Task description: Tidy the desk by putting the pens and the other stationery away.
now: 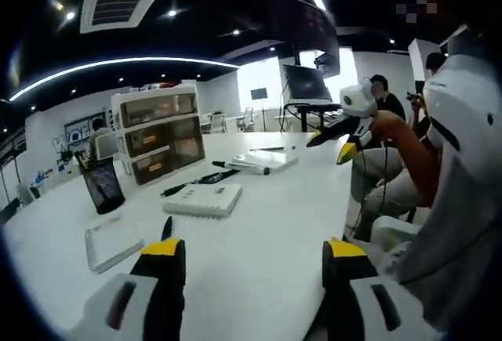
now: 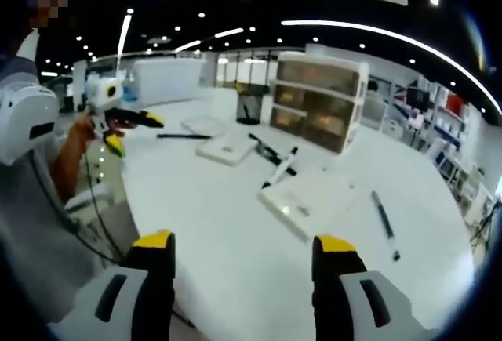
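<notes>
Yellow-tipped jaws of the left gripper point(image 1: 255, 261) are held wide apart over the white desk point(image 1: 267, 223), and nothing is gripped. Jaws of the right gripper point(image 2: 243, 256) are spread apart too, with nothing between them. Farther off, a notebook point(image 1: 203, 198), a black pen point(image 2: 383, 222) and a marker point(image 2: 281, 168) are laid near the drawer box point(image 1: 159, 133).

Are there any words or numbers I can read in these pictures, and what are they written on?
"Wor": big white letters on the dark far wall sign, cut off by the drawers.
Small labels on the white plastic drawer cabinet: too blurred to read.
Colourful panel on the far right wall: unreadable.
</notes>
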The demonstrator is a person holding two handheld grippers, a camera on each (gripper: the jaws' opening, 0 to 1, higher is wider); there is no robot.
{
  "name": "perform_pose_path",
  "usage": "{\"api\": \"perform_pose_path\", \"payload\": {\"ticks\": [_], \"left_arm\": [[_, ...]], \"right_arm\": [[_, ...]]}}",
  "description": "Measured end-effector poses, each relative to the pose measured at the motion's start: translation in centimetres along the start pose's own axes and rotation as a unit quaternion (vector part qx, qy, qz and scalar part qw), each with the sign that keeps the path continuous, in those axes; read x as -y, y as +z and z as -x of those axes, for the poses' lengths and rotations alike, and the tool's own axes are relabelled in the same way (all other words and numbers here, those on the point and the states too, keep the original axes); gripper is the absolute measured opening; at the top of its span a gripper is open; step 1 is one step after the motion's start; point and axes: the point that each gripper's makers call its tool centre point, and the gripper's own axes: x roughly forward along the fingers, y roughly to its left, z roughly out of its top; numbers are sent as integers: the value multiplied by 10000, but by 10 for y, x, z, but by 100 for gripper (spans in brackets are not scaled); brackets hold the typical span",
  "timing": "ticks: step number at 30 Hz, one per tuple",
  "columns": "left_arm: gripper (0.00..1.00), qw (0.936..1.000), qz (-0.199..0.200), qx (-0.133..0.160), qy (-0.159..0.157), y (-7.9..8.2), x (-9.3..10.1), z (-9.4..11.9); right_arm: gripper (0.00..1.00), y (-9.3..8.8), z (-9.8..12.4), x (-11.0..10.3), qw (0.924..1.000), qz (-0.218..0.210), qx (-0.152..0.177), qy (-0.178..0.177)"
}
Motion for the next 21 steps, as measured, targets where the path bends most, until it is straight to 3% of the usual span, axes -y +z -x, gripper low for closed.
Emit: {"api": "perform_pose_path", "payload": {"ticks": [8, 12, 21], "left_arm": [[65, 9982, 408, 381, -214, 4, 0, 1], [65, 9988, 379, 323, -14, 1, -8, 5], [65, 9987, 432, 281, -27, -7, -8, 8]], "right_arm": [[67, 3, 9, 18, 9993, 203, -244, -192], [67, 4, 12, 33, 9982, 310, -436, -282], [66, 9, 8, 62, 9950, 511, -766, -387]]}}
